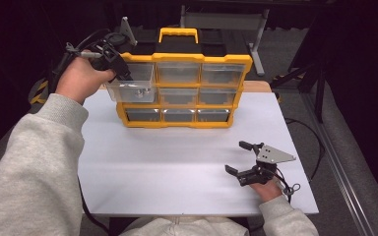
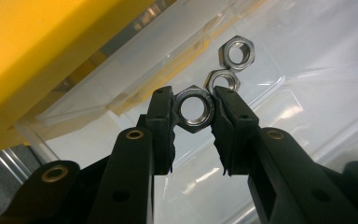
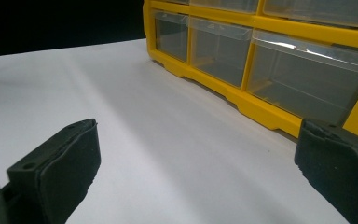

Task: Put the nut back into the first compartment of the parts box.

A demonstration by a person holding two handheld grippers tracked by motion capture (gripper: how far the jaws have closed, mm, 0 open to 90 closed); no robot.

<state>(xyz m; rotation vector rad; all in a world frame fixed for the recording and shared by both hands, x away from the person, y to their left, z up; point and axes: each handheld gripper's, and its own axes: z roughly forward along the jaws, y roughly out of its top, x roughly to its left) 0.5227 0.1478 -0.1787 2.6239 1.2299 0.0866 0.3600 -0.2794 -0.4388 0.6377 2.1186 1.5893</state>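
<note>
Table: I see a white table in front of me, and all the things sit on it.

Organizer: a yellow parts organizer stands upright at the far side of the table. It has a yellow handle on top and rows of clear drawers in its front. In the right gripper view I see its bottom row of drawers, all pushed in.

Pulled-out drawer: the top left clear drawer sticks out toward me, well past the other drawers. In the left gripper view its clear wall runs beside the yellow frame.

Left hand: my left hand is up at the left of the organizer, in a grey sleeve.

Left gripper: my left gripper reaches down into the pulled-out drawer. In its own view the left gripper is pinched on a nut, one jaw on each side.

Right gripper: my right gripper rests low over the near right part of the table, well apart from the organizer. Its jaws are wide apart with nothing between them.

Held nut: the shiny six-sided nut is inside the drawer, squeezed between the left jaws.

Other nuts: two more nuts lie on the drawer floor just past it. The near nut is right beside the held nut, and the far nut touches the near one.
</note>
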